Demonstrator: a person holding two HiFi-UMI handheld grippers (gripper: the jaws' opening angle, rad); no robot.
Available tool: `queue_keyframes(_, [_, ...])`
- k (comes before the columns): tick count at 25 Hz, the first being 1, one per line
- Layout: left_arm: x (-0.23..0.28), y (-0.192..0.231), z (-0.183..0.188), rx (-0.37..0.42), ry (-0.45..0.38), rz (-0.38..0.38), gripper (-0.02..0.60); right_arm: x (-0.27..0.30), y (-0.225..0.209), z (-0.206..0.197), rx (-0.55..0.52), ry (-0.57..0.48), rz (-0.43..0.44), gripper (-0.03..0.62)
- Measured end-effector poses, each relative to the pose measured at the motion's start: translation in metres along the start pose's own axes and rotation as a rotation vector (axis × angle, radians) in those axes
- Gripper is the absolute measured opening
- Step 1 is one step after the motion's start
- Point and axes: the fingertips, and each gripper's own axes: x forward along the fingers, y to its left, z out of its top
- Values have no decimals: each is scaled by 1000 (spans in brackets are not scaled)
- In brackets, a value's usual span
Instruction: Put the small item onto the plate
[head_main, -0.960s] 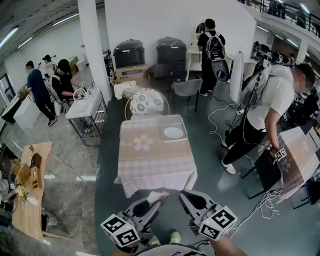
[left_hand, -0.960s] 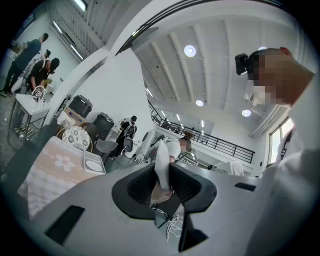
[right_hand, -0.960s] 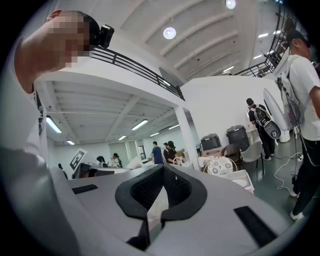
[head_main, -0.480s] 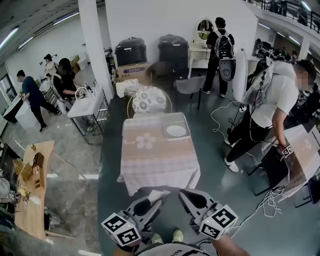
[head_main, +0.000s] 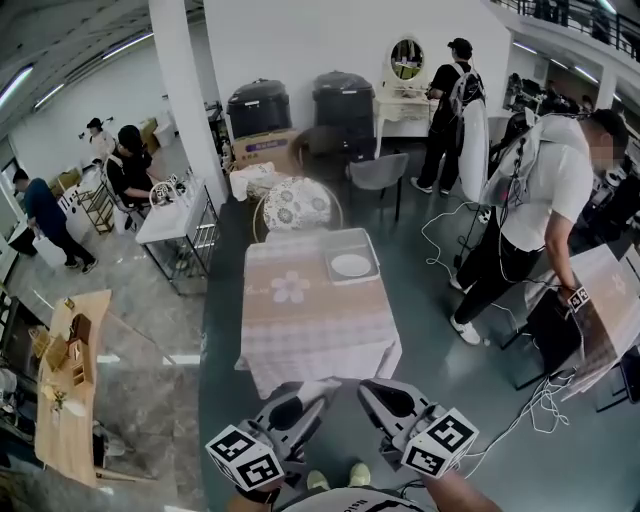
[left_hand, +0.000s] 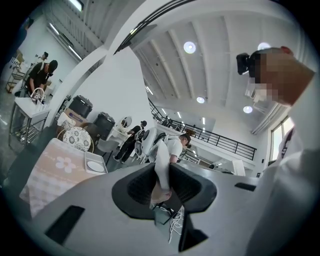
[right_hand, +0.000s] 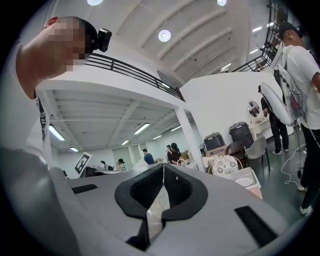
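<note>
A white plate (head_main: 351, 265) lies in a pale tray (head_main: 329, 262) at the far right corner of a table (head_main: 310, 325) covered with a checked cloth bearing a flower print. No small item shows on the cloth. Both grippers hang close to my body, short of the table's near edge. My left gripper (head_main: 320, 392) has its jaws a narrow gap apart, and only the room shows through that gap (left_hand: 162, 170). My right gripper (head_main: 368, 390) is shut, tips touching (right_hand: 163, 167), with nothing in it. The plate (left_hand: 94, 166) (right_hand: 244, 182) also appears small in both gripper views.
A round patterned chair (head_main: 295, 205) and a grey chair (head_main: 378, 175) stand behind the table. A person in a white shirt (head_main: 540, 200) bends at the right, beside floor cables (head_main: 440, 235). A wooden bench (head_main: 65, 380) and a white table (head_main: 170, 210) stand at the left.
Both grippers keep their place and jaw stance. In the background the person in blue at the left has walked further left, and the person with the backpack has moved right.
</note>
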Motion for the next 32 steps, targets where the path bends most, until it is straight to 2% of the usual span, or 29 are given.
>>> queue_keyframes(13, [63, -4, -6, -1, -3, 18, 89, -37, -56, 19, -33, -45, -17, 15])
queue_keyframes(18, [79, 4, -6, -4, 20, 27, 89, -32, -73, 23, -20, -49, -29, 15])
queue_keyframes(26, [122, 63, 11, -28, 38, 6, 89, 19, -121, 22, -19, -23, -71, 15])
queue_keyframes(32, [163, 128, 47, -18, 66, -25, 89, 90, -166, 35, -30, -7, -108, 15])
